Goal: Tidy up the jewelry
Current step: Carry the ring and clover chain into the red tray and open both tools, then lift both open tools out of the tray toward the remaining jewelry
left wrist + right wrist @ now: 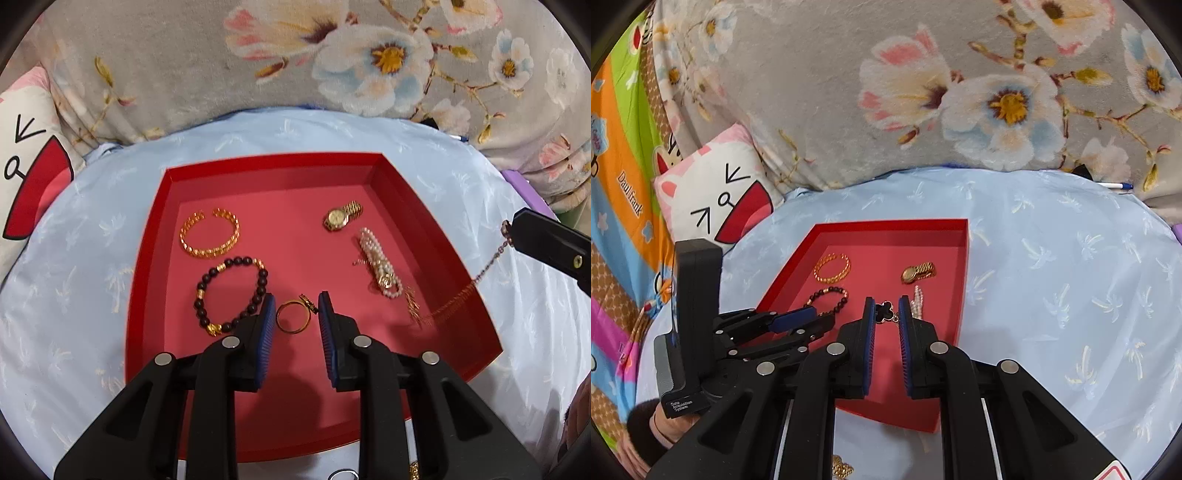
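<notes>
The right gripper [886, 308], clamped on a clover necklace [885, 307], may drag its chain [458, 291] over the red tray's [491, 332] right wall, while the left gripper [296, 314] stands apart and empty.

Jewelry count in one red tray [436, 206]

On the tray floor: one gold bangle [209, 232], one dark bead bracelet [231, 295], one gold ring [293, 317], one gold watch [341, 216], one pearl strand [378, 262]; one thin chain [458, 295] drapes over the tray's right edge, with one black clover charm [886, 312].
</notes>
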Demonstrator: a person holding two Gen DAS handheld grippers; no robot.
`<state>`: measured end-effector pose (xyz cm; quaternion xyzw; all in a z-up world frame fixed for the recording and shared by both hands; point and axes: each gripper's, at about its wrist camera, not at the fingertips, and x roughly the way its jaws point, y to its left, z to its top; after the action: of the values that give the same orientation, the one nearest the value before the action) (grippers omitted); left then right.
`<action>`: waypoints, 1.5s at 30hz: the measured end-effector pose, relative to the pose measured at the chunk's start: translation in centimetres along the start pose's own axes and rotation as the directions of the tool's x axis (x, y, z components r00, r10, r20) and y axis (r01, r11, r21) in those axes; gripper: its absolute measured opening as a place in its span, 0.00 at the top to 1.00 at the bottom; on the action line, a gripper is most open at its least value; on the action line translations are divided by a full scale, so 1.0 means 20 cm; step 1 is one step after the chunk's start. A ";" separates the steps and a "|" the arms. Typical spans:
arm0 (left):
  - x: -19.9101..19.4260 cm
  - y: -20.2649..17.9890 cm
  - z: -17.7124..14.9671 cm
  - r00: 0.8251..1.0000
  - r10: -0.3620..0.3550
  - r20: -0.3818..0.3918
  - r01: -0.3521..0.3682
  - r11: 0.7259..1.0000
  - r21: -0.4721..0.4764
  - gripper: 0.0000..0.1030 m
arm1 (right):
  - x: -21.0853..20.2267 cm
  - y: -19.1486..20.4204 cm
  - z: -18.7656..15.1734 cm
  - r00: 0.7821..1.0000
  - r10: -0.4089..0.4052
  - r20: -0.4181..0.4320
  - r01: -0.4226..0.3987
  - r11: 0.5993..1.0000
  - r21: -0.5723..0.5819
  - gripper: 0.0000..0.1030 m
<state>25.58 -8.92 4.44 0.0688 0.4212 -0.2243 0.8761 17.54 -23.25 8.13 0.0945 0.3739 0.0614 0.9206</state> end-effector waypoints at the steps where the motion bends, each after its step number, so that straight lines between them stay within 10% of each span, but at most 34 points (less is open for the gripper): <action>1: 0.01 0.00 -0.01 1.000 0.002 -0.006 -0.002 1.000 0.000 0.78 | 0.01 0.01 -0.01 1.000 0.002 -0.006 -0.002 1.000 -0.005 0.89; 27: -0.11 0.27 0.04 0.991 0.110 0.077 -0.101 0.988 -0.117 0.54 | 0.66 0.10 0.01 0.972 -0.051 -0.227 0.053 0.999 0.002 0.86; 45: -0.27 0.24 -0.20 0.993 0.102 0.063 -0.095 0.989 -0.110 0.53 | 0.00 0.00 -0.18 0.996 -0.061 -0.073 0.062 0.998 0.021 0.76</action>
<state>21.94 -1.67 5.80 0.0349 0.3983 -0.1602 0.9025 15.00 -22.85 5.46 0.0914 0.4103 0.0320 0.9068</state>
